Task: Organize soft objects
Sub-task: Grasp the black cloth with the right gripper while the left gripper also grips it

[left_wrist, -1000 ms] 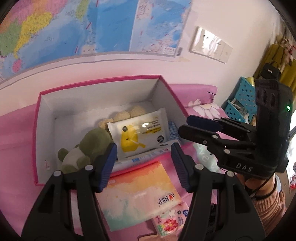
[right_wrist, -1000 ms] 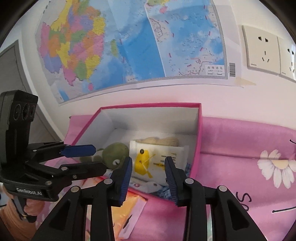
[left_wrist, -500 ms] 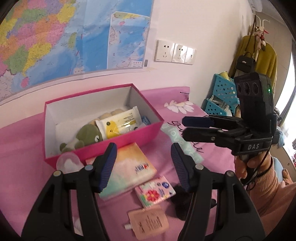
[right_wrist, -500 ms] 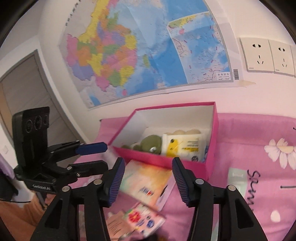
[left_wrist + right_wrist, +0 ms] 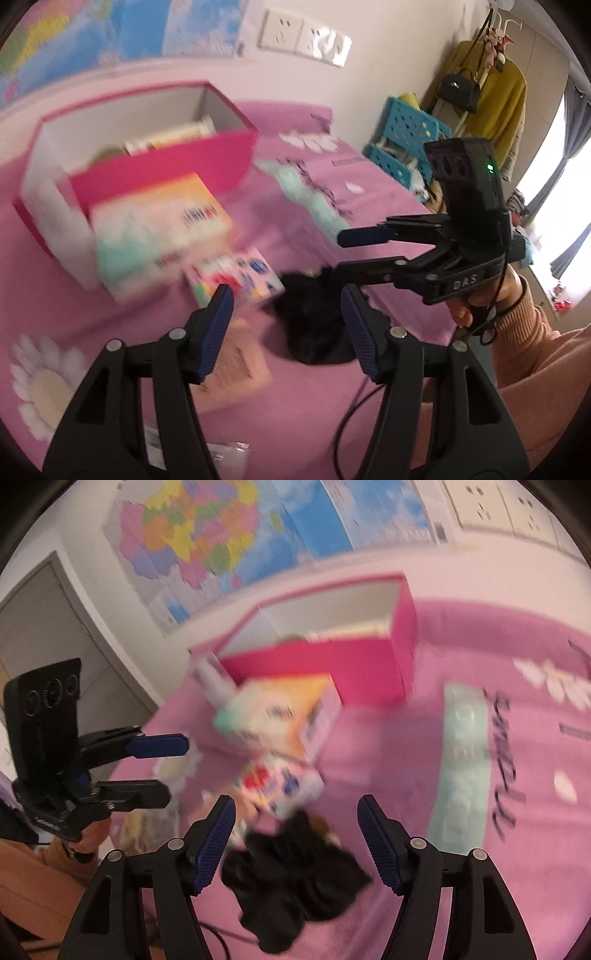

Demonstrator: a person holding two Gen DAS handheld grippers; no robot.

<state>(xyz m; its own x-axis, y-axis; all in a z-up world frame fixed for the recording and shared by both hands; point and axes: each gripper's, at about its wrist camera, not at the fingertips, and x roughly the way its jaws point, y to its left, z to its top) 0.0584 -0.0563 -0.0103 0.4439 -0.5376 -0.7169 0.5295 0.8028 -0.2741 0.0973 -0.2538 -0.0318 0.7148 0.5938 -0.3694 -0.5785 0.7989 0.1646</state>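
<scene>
My right gripper (image 5: 295,834) jaws opening, wide, above the black cloth (image 5: 291,878), pads clear of it. My left gripper (image 5: 286,332) half open, empty, near the flowered packet (image 5: 236,277).

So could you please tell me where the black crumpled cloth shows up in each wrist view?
Left wrist view: the black cloth lies low and centre, between the left gripper's open fingers.
Right wrist view: the cloth lies bottom centre, between the right gripper's opening jaws, not gripped.
Shared landmark: the pink box stands beyond it in both.
</scene>
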